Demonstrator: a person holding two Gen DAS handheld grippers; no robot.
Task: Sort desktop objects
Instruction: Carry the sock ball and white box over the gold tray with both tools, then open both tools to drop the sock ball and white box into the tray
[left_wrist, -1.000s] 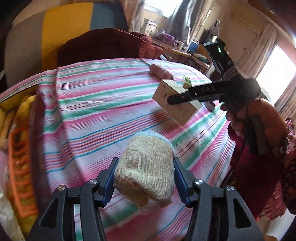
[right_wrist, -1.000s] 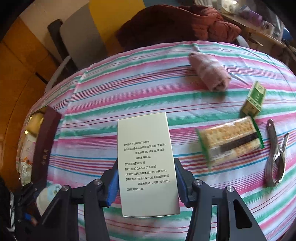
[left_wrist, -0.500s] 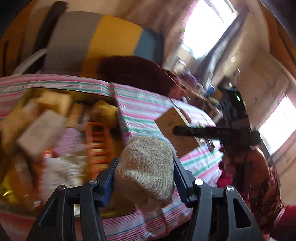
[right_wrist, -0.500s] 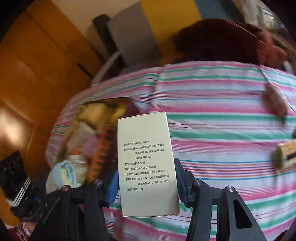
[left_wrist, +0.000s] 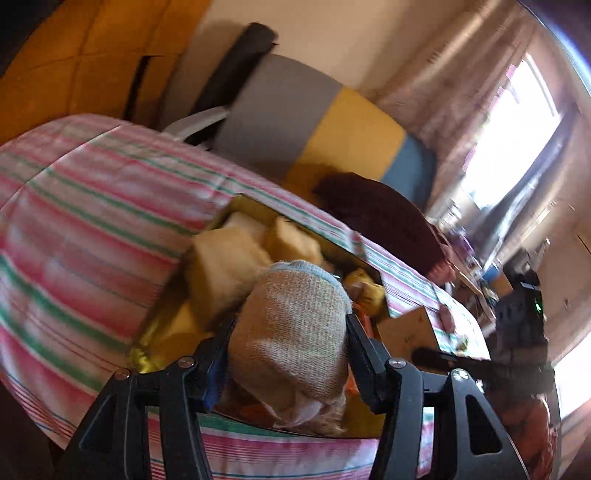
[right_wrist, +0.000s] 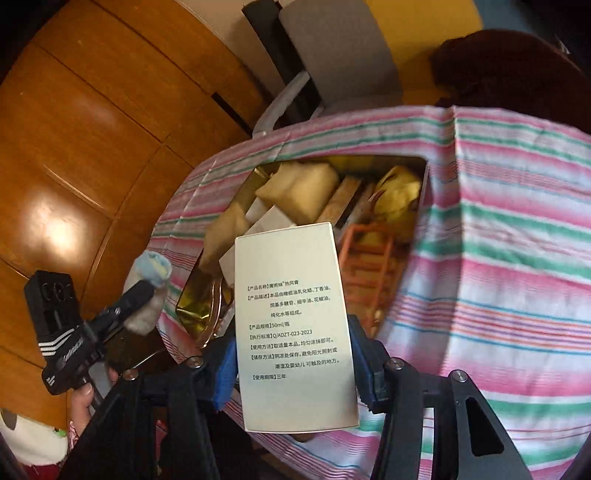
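My left gripper (left_wrist: 290, 354) is shut on a rolled beige sock with a pale blue cuff (left_wrist: 291, 332) and holds it over the near edge of a gold-lined box (left_wrist: 236, 206). My right gripper (right_wrist: 293, 365) is shut on a white carton with printed text (right_wrist: 295, 332), held above the same box (right_wrist: 192, 299). The left gripper with the sock also shows at the left of the right wrist view (right_wrist: 147, 291). The right gripper with its carton shows at the right of the left wrist view (left_wrist: 417, 332).
The box is full of several cream packets (right_wrist: 299, 188), a yellow item (right_wrist: 399, 192) and an orange plastic rack (right_wrist: 365, 258). It sits on a pink and green striped cloth (right_wrist: 498, 240). A grey and yellow chair (left_wrist: 314, 122) with dark red clothing (left_wrist: 384, 218) stands behind.
Both grippers have swung left from the open tabletop to above the filled box, each still holding its item. The loose objects on the table have left view.
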